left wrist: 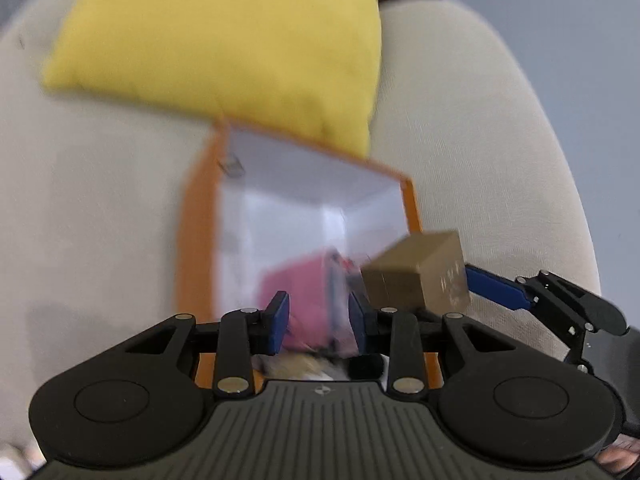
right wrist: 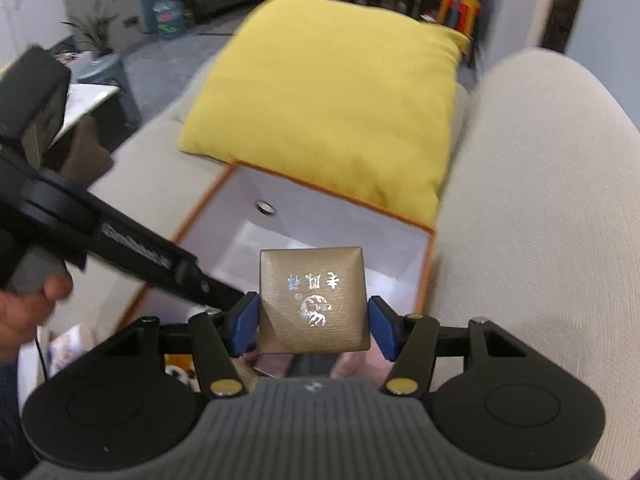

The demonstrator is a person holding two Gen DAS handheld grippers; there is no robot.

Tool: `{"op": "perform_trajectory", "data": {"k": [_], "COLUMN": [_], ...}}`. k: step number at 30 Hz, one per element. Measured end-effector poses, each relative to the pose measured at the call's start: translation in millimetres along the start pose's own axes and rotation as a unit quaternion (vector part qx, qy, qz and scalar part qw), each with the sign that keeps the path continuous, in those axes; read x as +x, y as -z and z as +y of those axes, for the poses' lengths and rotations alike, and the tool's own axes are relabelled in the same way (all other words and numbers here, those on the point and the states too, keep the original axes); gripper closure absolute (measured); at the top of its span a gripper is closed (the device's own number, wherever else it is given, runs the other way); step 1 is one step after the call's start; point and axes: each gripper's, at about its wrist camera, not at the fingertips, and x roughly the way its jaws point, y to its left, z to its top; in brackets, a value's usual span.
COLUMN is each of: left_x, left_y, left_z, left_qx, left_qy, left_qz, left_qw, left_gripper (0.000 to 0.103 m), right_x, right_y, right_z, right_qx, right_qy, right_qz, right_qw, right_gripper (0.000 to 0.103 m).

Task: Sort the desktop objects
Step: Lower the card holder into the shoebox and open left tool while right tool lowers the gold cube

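Two claws work over the orange-rimmed box (right wrist: 428,264) on the sofa (right wrist: 540,200). Right claw (right wrist: 313,318) clamps the gold box (right wrist: 314,300) above its opening, evidently for deposit. Left claw (left wrist: 319,320) stands narrowly parted, empty, above a pink item (left wrist: 304,296) inside.

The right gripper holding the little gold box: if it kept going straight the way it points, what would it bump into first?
Probably the white inside of the orange-edged box: the right gripper points down into it, gold box leading. Depth is hard to judge.
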Motion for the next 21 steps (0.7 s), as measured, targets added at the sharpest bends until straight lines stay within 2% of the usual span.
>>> {"op": "perform_trajectory", "data": {"k": [2,5,7,10,12,15,21], "left_x": [-19.6,-37.9,-39.4,-44.3,-43.5,-46.4,-43.0], "left_y": [-4.1,-3.7,-3.3,2.3,3.9,4.1,3.8], "left_z": [8.3,21.8,28.1,41.5,46.7,55.6,71.1], "left_qx": [0.016,0.028,0.036,0.049,0.056,0.065,0.054], "left_qy": [-0.026,-0.056,-0.062,-0.06,-0.06,-0.064,-0.057], "left_qz": [-0.034,-0.065,-0.068,-0.059,-0.056,-0.062,-0.064], "left_qw": [0.9989,0.9959,0.9951,0.9952,0.9951,0.9939,0.9948], "left_gripper": [0.067,0.067,0.067,0.067,0.067,0.067,0.067], "right_x": [0.2,14.4,35.2,72.1,89.2,111.6,147.6], "right_y": [-9.6,-26.4,-36.0,-41.0,-43.0,-49.6,-40.9], "right_z": [11.8,32.1,47.9,67.7,77.2,84.7,102.6], "right_qx": [-0.035,-0.095,-0.143,-0.212,-0.255,-0.277,-0.344], "right_qy": [-0.015,-0.041,-0.052,-0.048,-0.043,-0.05,-0.052], "right_qz": [-0.008,0.002,0.025,0.071,0.076,0.094,0.14], "right_qw": [0.999,0.995,0.988,0.973,0.963,0.955,0.927], "right_gripper": [0.042,0.042,0.042,0.042,0.042,0.042,0.042]}}
